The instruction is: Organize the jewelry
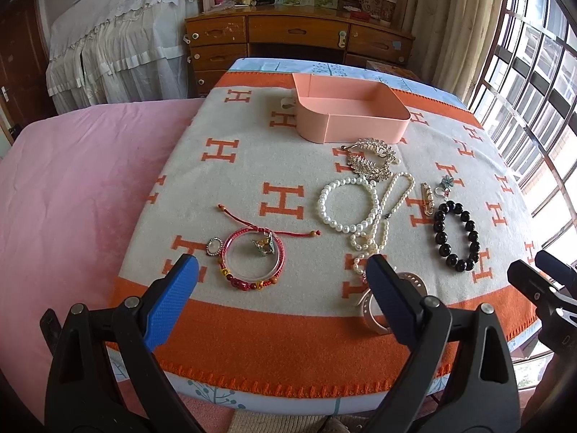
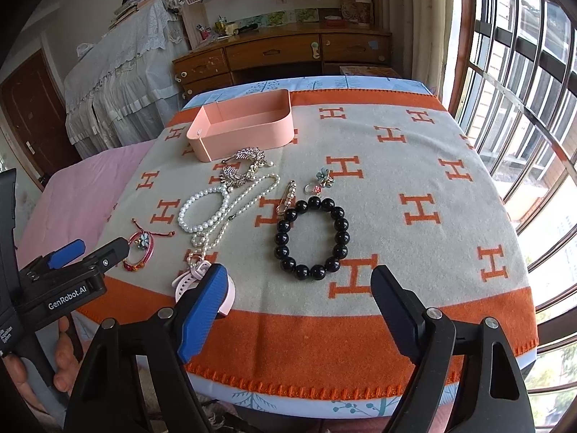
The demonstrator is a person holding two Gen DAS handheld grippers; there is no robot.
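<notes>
My left hand-held gripper (image 1: 285,274) stands wide with nothing between its blue pads, over the near edge of the H-patterned blanket (image 1: 252,166) on the counter; my right hand-held gripper (image 2: 299,285) also stands wide and holds nothing, just short of the black bead bracelet (image 2: 313,238); the jewelry lies loose on the blanket: a red cord bracelet (image 1: 252,263), a pearl bracelet (image 1: 346,204) touching a pearl necklace (image 1: 382,213), a rhinestone hair comb (image 1: 371,160), a pin (image 1: 427,198), a flower charm (image 1: 447,184); a pink watch strap (image 2: 187,281) lies partly hidden behind my fingers; the pink tray (image 1: 360,128) sits beyond the comb; a wooden dresser (image 1: 288,32) stands behind.
</notes>
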